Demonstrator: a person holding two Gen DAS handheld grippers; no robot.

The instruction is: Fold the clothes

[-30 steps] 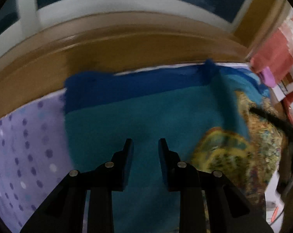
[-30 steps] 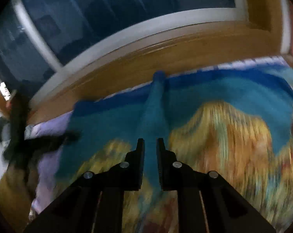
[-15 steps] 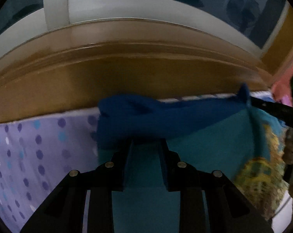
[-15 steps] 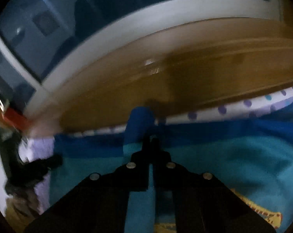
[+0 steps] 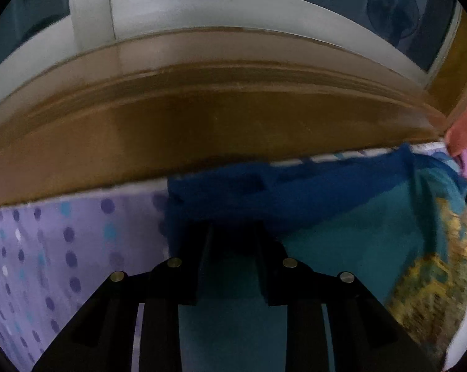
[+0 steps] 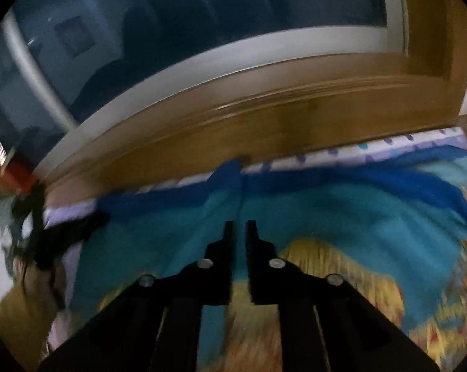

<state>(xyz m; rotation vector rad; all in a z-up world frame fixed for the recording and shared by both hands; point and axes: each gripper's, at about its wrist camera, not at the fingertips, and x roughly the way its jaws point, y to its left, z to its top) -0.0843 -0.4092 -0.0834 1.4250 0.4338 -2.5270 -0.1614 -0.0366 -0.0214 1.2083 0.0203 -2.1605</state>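
A teal garment (image 5: 342,241) with a dark blue band (image 5: 295,186) and a yellow print (image 6: 326,263) lies on the bed. My left gripper (image 5: 232,235) rests at the garment's left end, jaws apart, with flat teal cloth showing between them. Its fingertips are lost in shadow at the blue band's edge. My right gripper (image 6: 239,226) hovers over the teal garment (image 6: 342,217); its jaws are opening and nothing is between them. Ahead of it a small blue peak (image 6: 230,167) of cloth stands at the far edge.
A lilac sheet with dots (image 5: 63,248) covers the bed. A brown wooden ledge (image 5: 202,124) and a white window frame (image 5: 233,3) run along the far side. Red and pink things (image 5: 465,130) sit at the right. A dark blurred shape (image 6: 57,238) is at the left.
The right gripper carried a ridge of cloth to the far edge, shut on it, then let go and drew back. The left gripper moved up to the blue band and then stayed still.
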